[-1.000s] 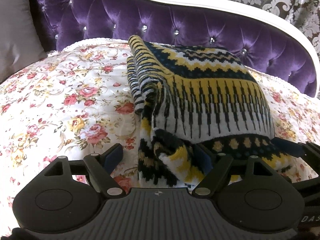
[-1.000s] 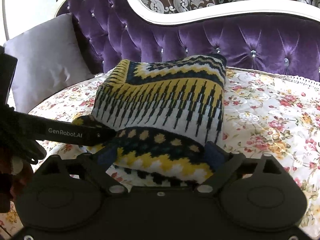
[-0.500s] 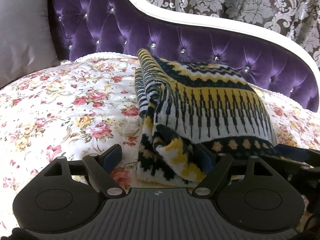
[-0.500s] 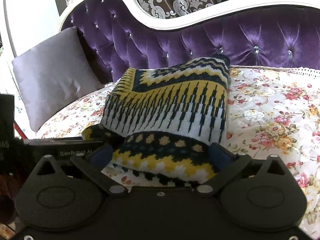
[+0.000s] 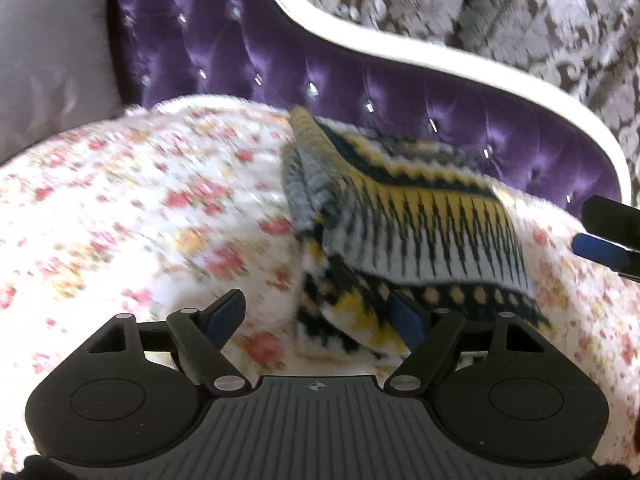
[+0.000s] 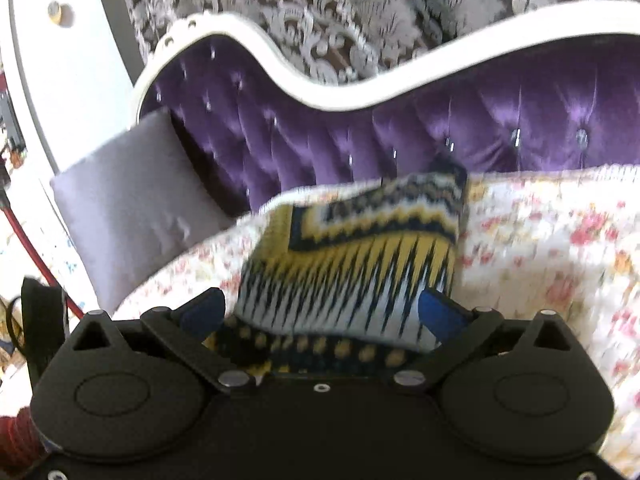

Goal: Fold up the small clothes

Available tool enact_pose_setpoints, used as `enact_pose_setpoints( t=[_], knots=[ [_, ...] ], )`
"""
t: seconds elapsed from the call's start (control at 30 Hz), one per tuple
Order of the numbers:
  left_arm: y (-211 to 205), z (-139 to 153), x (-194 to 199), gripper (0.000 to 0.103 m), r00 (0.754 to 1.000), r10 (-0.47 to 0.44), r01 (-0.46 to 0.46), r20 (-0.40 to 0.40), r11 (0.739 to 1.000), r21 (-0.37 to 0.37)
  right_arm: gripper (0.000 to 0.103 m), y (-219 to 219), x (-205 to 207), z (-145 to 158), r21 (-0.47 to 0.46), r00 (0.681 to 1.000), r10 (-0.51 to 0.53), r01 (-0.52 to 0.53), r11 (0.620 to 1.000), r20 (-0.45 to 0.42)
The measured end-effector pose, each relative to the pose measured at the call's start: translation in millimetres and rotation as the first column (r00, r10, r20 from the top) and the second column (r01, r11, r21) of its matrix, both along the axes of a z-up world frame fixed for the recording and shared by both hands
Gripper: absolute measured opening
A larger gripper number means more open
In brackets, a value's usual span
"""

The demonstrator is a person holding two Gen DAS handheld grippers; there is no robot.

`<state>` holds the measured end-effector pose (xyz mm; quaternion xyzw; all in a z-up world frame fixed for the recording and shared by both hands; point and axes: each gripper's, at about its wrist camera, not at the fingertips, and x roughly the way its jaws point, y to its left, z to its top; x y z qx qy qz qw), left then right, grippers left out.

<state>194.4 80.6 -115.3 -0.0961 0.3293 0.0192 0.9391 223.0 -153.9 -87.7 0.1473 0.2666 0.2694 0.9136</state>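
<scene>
Folded sweater (blurred) lies before both spread grippers.

Thick knitted sweater, glossy tufted velvet sofa back, matt floral quilted cover, matt black plastic left gripper

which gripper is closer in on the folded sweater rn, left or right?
The right gripper: the sweater fills the gap between its open fingers. The left gripper sits off the sweater's left corner, with only its right finger against the knit.

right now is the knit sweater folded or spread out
Folded: the knit sweater lies as a compact stack on the floral quilt, layered edges showing at its near end.
</scene>
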Motion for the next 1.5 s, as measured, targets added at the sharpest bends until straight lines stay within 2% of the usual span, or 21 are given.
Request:
enact_pose_setpoints(
  t=[0.13,0.27,0.37,0.53,0.67,0.77,0.83,0.9,0.93,0.97,1.1,1.3,1.37,1.4,1.43,1.47,1.5],
  knots=[
    [26,18,1,0.077,0.998,0.058,-0.056,0.034,0.997,-0.045,0.102,-16,18,14,0.009,1.000,-0.026,0.026,1.000,-0.009],
    [55,29,15,0.077,0.997,0.071,-0.069,0.009,0.982,-0.176,0.102,-32,40,23,0.036,0.998,-0.054,0.055,0.998,-0.032],
    [66,28,30,0.078,0.998,0.064,-0.069,-0.028,0.968,-0.239,0.102,-42,59,21,0.070,0.994,-0.078,0.083,0.994,-0.072],
    [59,26,52,0.078,0.998,0.007,-0.020,-0.056,0.972,-0.233,0.102,-49,100,0,0.076,0.978,-0.101,0.117,0.990,-0.180],
    [42,15,68,0.078,0.993,-0.069,0.043,-0.098,0.969,-0.243,0.102,-45,126,-26,0.144,0.963,-0.075,0.115,0.983,-0.261],
    [31,-2,81,0.078,0.978,-0.118,0.078,-0.171,0.971,-0.225,0.102,-40,141,-46,0.203,0.954,-0.036,0.100,0.974,-0.298],
    [27,-7,80,0.082,0.981,-0.121,0.090,-0.150,0.976,-0.197,0.102,-37,150,-60,0.232,0.945,-0.010,0.091,0.968,-0.326],
    [20,-9,83,0.091,0.980,-0.132,0.104,-0.149,0.978,-0.180,0.103,-31,158,-74,0.256,0.937,0.024,0.071,0.964,-0.349],
    [17,-10,85,0.099,0.979,-0.139,0.111,-0.152,0.978,-0.179,0.103,-27,157,-76,0.259,0.952,0.024,0.059,0.964,-0.306],
    [14,-11,88,0.100,0.977,-0.148,0.121,-0.151,0.977,-0.178,0.103,-24,156,-77,0.260,0.962,0.032,0.041,0.965,-0.271],
    [9,-12,102,0.101,0.976,-0.158,0.133,-0.147,0.976,-0.170,0.103,-8,164,-76,0.223,0.966,0.083,-0.027,0.974,-0.245],
    [10,-10,115,0.101,0.967,-0.187,0.152,-0.171,0.969,-0.196,0.103,-10,172,-77,0.250,0.961,0.128,-0.065,0.966,-0.246],
    [13,-11,114,0.097,0.967,-0.193,0.158,-0.166,0.966,-0.204,0.103,-11,170,-77,0.240,0.962,0.128,-0.068,0.968,-0.241],
    [13,-10,116,0.090,0.968,-0.192,0.157,-0.161,0.966,-0.206,0.102,-9,169,-77,0.220,0.963,0.120,-0.067,0.973,-0.241],
    [15,-9,115,0.078,0.969,-0.191,0.156,-0.154,0.964,-0.214,0.098,-6,168,-75,0.193,0.964,0.106,-0.059,0.979,-0.244],
    [18,-9,113,0.070,0.972,-0.183,0.148,-0.148,0.963,-0.223,0.082,-4,167,-73,0.167,0.964,0.091,-0.049,0.985,-0.249],
    [21,-10,111,0.058,0.972,-0.184,0.145,-0.145,0.959,-0.242,0.068,-3,168,-73,0.151,0.960,0.081,-0.042,0.988,-0.267]
  ],
)
